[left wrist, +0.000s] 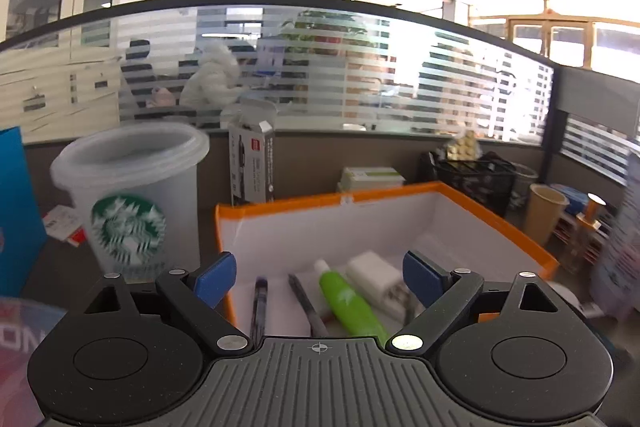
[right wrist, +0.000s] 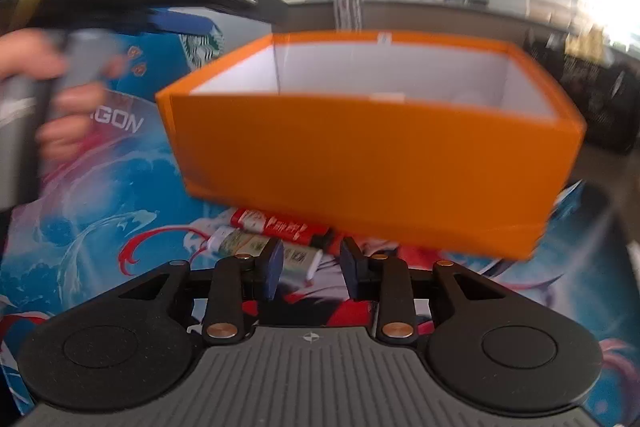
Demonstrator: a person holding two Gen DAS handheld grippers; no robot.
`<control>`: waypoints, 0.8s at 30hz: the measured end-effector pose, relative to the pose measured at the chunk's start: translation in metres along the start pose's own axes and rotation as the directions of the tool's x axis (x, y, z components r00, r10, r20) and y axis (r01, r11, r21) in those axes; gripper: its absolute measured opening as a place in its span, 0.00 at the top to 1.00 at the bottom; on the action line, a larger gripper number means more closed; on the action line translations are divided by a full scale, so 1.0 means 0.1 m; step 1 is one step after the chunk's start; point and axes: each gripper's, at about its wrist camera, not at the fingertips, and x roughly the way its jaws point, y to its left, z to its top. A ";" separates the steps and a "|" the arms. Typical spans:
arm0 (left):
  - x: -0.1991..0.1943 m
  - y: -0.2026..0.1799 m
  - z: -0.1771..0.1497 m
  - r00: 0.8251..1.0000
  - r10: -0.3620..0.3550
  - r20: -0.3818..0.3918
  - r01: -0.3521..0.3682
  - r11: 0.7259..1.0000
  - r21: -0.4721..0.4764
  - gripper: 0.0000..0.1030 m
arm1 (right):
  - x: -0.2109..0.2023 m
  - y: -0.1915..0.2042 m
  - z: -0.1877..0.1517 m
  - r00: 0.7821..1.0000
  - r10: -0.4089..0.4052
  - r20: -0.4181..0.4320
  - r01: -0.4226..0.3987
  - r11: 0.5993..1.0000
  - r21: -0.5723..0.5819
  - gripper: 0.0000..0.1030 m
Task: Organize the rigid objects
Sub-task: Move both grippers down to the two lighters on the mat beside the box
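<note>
On the left stands a frosted plastic Starbucks cup (left wrist: 132, 203), tapered and ribbed at the rim, beside the orange cardboard box (left wrist: 496, 215). The left tool (left wrist: 320, 277) hangs over the box's white inside, its blue pads wide apart, holding nothing. Below lie a dark pen (left wrist: 259, 303), a second slim pen (left wrist: 308, 303), a glossy green tube (left wrist: 352, 303) and a white blocky charger (left wrist: 380, 281). Further right, the right tool (right wrist: 310, 263) sits low over the printed mat (right wrist: 100, 227) on the worktop, pads apart, by a red lighter (right wrist: 276, 225) and a pale labelled lighter (right wrist: 256, 247) just near the box's smooth near wall.
</note>
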 end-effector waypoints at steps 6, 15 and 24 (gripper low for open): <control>-0.24 0.19 -0.31 0.997 0.059 -0.046 -0.060 0.998 -0.027 0.07 | 0.21 -0.04 0.07 1.000 -0.004 0.010 0.004 0.999 0.039 0.54; -0.25 0.64 -0.58 0.984 0.129 -0.125 -0.147 0.978 -0.146 0.07 | 0.29 0.44 -0.05 0.990 0.136 -0.026 -0.138 0.986 -0.092 0.48; -0.40 0.79 -0.76 0.978 0.147 -0.150 -0.170 0.973 -0.155 0.07 | 0.06 0.77 -0.29 0.982 0.184 -0.047 -0.190 0.961 -0.199 0.45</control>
